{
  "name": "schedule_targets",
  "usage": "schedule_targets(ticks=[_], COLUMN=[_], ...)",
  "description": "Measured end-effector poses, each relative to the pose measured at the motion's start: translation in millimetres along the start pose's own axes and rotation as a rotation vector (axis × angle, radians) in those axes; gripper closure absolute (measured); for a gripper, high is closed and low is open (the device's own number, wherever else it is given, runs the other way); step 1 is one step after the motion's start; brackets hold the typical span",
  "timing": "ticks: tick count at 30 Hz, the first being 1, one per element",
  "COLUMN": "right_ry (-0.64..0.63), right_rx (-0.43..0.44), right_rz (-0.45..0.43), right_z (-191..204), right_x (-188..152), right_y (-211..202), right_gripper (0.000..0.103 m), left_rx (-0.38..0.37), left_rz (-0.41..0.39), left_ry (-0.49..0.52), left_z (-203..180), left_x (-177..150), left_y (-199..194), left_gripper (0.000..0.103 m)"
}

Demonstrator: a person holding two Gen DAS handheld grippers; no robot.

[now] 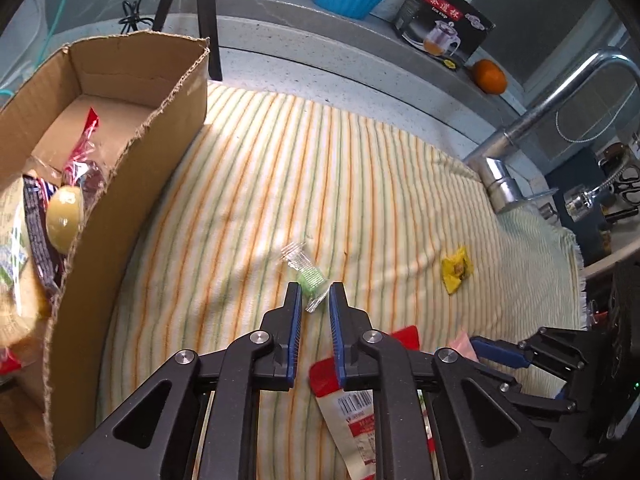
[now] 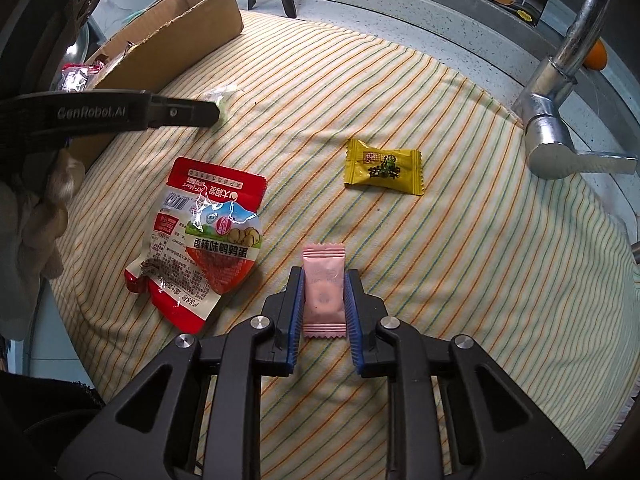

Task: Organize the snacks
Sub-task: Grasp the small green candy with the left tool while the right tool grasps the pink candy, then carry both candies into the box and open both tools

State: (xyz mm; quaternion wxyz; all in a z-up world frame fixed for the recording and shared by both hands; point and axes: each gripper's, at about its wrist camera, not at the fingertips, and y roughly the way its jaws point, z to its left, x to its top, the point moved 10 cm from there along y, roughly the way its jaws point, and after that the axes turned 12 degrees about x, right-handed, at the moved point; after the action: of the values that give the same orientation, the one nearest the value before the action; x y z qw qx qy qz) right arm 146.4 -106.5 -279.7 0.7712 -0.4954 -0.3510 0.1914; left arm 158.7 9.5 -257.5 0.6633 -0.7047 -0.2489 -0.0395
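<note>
Snacks mid-pickup: left gripper (image 1: pixel 314 294) clamped on green candy (image 1: pixel 310 278), right gripper (image 2: pixel 323 292) clamped on pink candy (image 2: pixel 323 292); next, lift both into cardboard box (image 1: pixel 160 136).

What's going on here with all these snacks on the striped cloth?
A person is sorting snacks with a gripper in each hand. The left gripper is shut on a small green candy, and the right gripper is shut on a pink packet. Both snacks are still down at the striped cloth. A yellow candy and a red snack pouch lie loose on the cloth. The cardboard box at the left already holds several snacks.
</note>
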Motion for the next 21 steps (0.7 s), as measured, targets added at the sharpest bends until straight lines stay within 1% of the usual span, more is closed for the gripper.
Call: schedule_targets(ticks=[3, 8, 11, 17, 21], right_ry=[0.000, 0.005, 0.012, 0.045, 0.067], right_rx=[0.000, 0.002, 0.011, 0.037, 0.052], right_rz=[-0.001, -0.003, -0.006, -0.030, -0.067], right_z=[0.3, 0.3, -0.3, -3.2, -4.7], right_x=[0.2, 0.5, -0.1, 0.3, 5.4], right_y=[0.2, -0.4, -2.1, -11.4, -27.7], right_gripper=[0.083, 0.083, 0.083, 0.084, 0.084], left_rx=[-0.002, -0.001, -0.018, -0.034, -0.048], left_rz=[0.028, 0.006, 0.005, -0.023, -0.058], left_ry=[0.007, 0.027, 0.019, 0.002, 0.010], left_z=[0.1, -5.0, -4.6, 3.6, 6.1], left_x=[-0.8, 1.5, 2.1, 2.2, 4.2], left_y=[9.2, 8.1, 6.1, -9.8, -28.8], left_gripper=[0.091, 0.091, 0.092, 0.092, 0.092])
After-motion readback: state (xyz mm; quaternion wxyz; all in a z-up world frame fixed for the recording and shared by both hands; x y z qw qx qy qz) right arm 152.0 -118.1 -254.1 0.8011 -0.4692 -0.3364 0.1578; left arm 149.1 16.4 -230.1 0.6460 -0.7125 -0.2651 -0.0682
